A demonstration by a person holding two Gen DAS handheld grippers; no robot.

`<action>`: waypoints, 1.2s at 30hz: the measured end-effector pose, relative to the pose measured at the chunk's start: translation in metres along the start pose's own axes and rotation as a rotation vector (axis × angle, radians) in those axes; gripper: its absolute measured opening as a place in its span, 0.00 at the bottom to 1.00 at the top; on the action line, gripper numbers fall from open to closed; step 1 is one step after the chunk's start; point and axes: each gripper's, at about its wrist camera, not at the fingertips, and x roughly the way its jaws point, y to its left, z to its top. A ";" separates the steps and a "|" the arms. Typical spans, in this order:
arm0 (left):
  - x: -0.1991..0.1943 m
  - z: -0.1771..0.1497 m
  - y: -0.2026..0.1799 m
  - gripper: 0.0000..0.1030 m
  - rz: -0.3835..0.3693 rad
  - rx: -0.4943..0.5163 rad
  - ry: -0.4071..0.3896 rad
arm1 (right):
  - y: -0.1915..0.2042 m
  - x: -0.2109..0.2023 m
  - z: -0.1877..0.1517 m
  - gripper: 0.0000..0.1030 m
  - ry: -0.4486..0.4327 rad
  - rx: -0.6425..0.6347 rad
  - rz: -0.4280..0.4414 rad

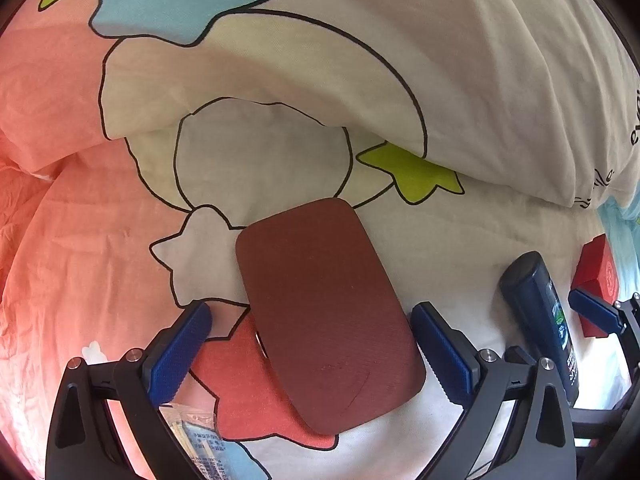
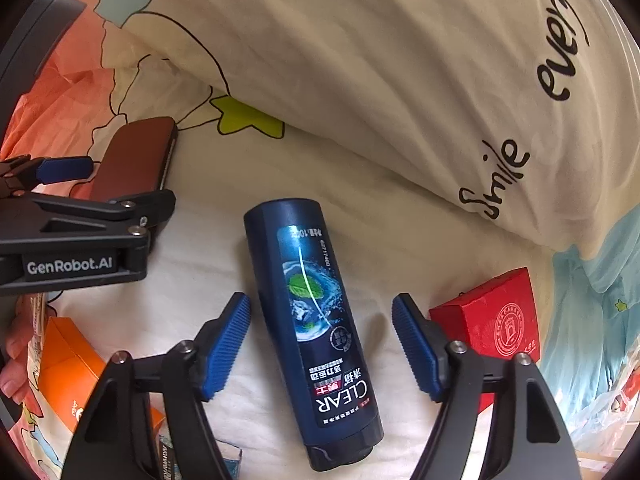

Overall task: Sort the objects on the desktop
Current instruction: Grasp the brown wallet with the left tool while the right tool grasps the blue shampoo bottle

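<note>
A flat dark red case (image 1: 324,312) lies on the patterned bedsheet (image 1: 100,260). My left gripper (image 1: 312,352) points down over it, open, one blue pad on either side of the case; the right pad is close to its edge. The case (image 2: 136,156) also shows at the left of the right wrist view. A dark blue shampoo bottle (image 2: 312,320) lies on its side, cap toward me. My right gripper (image 2: 320,346) is open and straddles the bottle's middle, with a gap between each pad and the bottle. The bottle (image 1: 536,312) sits right of the left gripper.
A red gift box (image 2: 496,320) lies just right of the right gripper. An orange box (image 2: 68,364) and a person's fingers (image 2: 12,360) are at the lower left. A folded quilt (image 2: 400,80) rises behind everything. A printed packet (image 1: 200,440) lies under the left gripper.
</note>
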 end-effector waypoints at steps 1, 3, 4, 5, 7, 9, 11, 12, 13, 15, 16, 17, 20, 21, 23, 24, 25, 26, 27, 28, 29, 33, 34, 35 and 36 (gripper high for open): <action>0.000 -0.001 0.000 0.97 -0.002 0.003 -0.003 | -0.001 0.001 0.000 0.66 0.001 0.005 0.005; -0.001 -0.002 -0.001 0.94 0.002 0.009 -0.007 | -0.003 0.003 0.001 0.62 0.003 0.013 0.016; -0.001 -0.002 -0.002 0.91 0.005 0.013 -0.010 | -0.004 0.004 0.001 0.61 0.002 0.016 0.022; -0.002 -0.003 -0.003 0.90 0.006 0.017 -0.014 | -0.004 0.004 0.002 0.58 0.001 0.019 0.027; -0.003 -0.004 -0.004 0.87 0.007 0.025 -0.021 | -0.003 0.005 0.003 0.52 -0.001 0.020 0.044; -0.005 -0.004 -0.004 0.83 0.005 0.030 -0.028 | -0.001 0.004 0.003 0.44 -0.004 0.018 0.057; -0.006 -0.005 -0.004 0.78 0.006 0.026 -0.033 | 0.002 0.004 0.003 0.42 -0.007 0.015 0.060; -0.006 -0.005 -0.003 0.77 0.006 0.023 -0.033 | 0.002 0.004 0.003 0.42 -0.008 0.013 0.059; -0.007 -0.006 -0.003 0.76 0.006 0.023 -0.033 | 0.003 0.004 0.003 0.42 -0.009 0.013 0.059; -0.008 -0.006 -0.002 0.74 0.006 0.023 -0.033 | 0.002 0.004 0.004 0.41 -0.007 0.016 0.066; -0.009 -0.006 -0.001 0.72 0.006 0.022 -0.034 | 0.002 0.004 0.005 0.41 -0.005 0.017 0.070; -0.009 -0.007 -0.001 0.71 0.005 0.020 -0.035 | 0.002 0.004 0.005 0.40 -0.004 0.016 0.072; -0.011 -0.008 0.000 0.70 0.002 0.013 -0.035 | 0.004 0.004 0.007 0.38 -0.002 0.017 0.073; -0.011 -0.008 0.000 0.70 0.003 0.010 -0.035 | 0.004 0.004 0.007 0.38 -0.002 0.016 0.071; -0.012 -0.008 0.000 0.69 0.003 0.006 -0.035 | 0.006 0.003 0.008 0.37 -0.002 0.015 0.067; -0.013 -0.008 0.000 0.69 0.003 0.008 -0.033 | 0.006 0.003 0.008 0.37 -0.003 0.019 0.067; -0.013 -0.008 0.000 0.69 0.004 0.009 -0.033 | 0.005 0.003 0.008 0.36 -0.002 0.023 0.067; -0.014 -0.009 0.000 0.69 0.004 0.008 -0.035 | 0.005 0.002 0.008 0.36 -0.003 0.027 0.068; -0.015 -0.009 0.001 0.69 0.004 0.006 -0.036 | 0.005 0.001 0.008 0.36 -0.003 0.030 0.068; -0.016 -0.009 0.001 0.69 0.004 0.005 -0.035 | 0.005 0.001 0.008 0.36 -0.003 0.034 0.068; -0.018 -0.009 0.001 0.69 0.004 0.005 -0.036 | 0.006 -0.001 0.008 0.35 -0.004 0.036 0.069; -0.029 -0.010 0.001 0.69 0.000 0.008 -0.050 | 0.008 -0.008 0.008 0.35 -0.011 0.047 0.068; -0.033 -0.010 0.000 0.69 -0.002 0.011 -0.054 | 0.008 -0.011 0.008 0.35 -0.014 0.050 0.067; -0.036 -0.011 -0.001 0.68 -0.003 0.015 -0.057 | 0.009 -0.014 0.007 0.35 -0.017 0.053 0.067; -0.039 -0.011 -0.002 0.68 -0.005 0.021 -0.059 | 0.009 -0.017 0.007 0.35 -0.021 0.055 0.068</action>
